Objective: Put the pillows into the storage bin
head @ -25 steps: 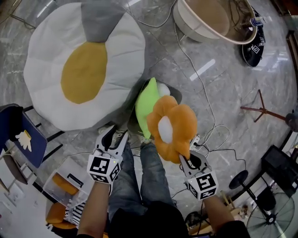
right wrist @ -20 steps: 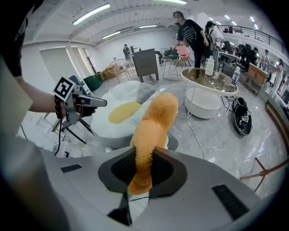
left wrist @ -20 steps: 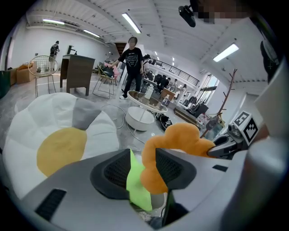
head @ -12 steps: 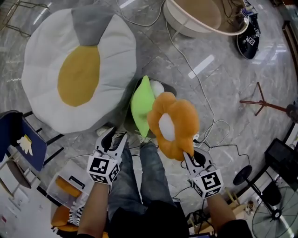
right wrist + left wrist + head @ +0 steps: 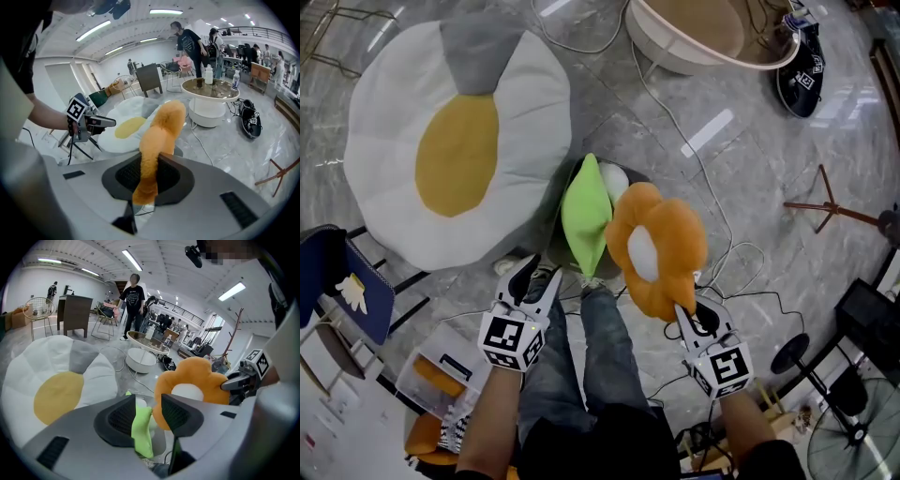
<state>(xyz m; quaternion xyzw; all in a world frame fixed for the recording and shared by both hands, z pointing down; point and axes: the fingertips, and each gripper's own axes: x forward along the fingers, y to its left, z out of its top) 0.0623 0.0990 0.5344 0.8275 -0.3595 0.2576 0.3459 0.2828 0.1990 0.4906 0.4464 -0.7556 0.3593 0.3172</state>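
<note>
Two grippers in the head view — right gripper (image 5: 684,312) holds the orange flower-shaped plush pillow (image 5: 661,246) up beside the green plush pillow (image 5: 586,217), which stands in the dark floor bin (image 5: 560,242). Left gripper view: left gripper (image 5: 147,405) half open, empty. Right gripper view — jaws clamp an orange petal.

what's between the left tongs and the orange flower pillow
The green pillow, standing on edge, lies between the left tongs and the orange pillow; the head view shows it.

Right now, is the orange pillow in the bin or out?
Out: the right gripper is shut on the orange pillow, held beside the green pillow in the bin.
</note>
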